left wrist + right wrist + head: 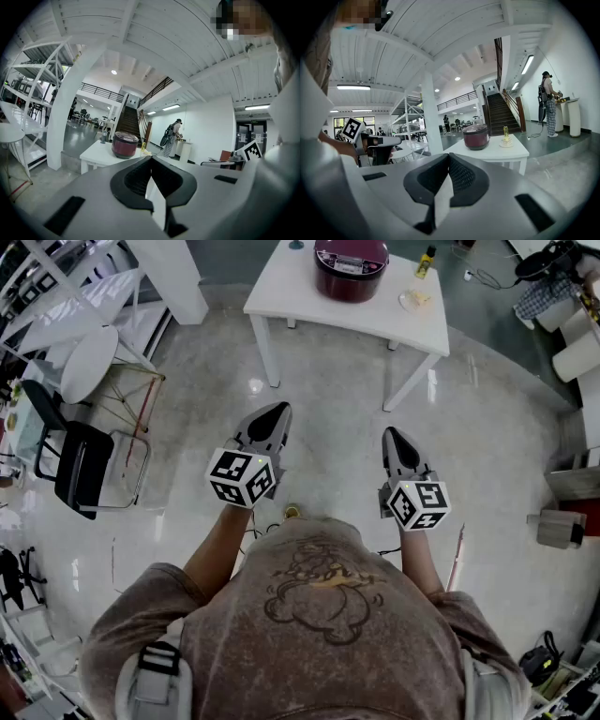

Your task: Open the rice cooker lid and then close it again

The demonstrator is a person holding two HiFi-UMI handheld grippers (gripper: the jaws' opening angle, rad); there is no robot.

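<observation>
- Both hand-held grippers are empty. The left gripper (151, 161) has its jaws pressed together with nothing between them, and the right gripper (449, 158) is likewise closed tight on nothing.
- In the head view the 2 grippers are held out in front of the person's chest, roughly level. They point toward the white table (309, 294).
- A dark red rice cooker (349, 285) sits on that table, well apart from both grippers. Its lid (351, 253) looks fully down, so the opening step seems not yet begun.
- Risk 1: the latch release is too small to make out from here. Closed jaws aimed at the wrong spot would likely push on the shell and leave the latch shut.
- Risk 2: nothing visibly anchors the cooker. A sideways shove with 1 gripper could slide it toward the table edge unless the other gripper steadies the body.
- Risk 3: a small bottle (427, 261) and a dish (415, 299) stand just beside the cooker on its right. A wide swing of the right gripper there could topple the bottle.
- Risk 4: a sprung lid may fly up once freed and rock the pot.
- Risk 5: on closing, a light press may leave the lid resting down but unlatched.
</observation>
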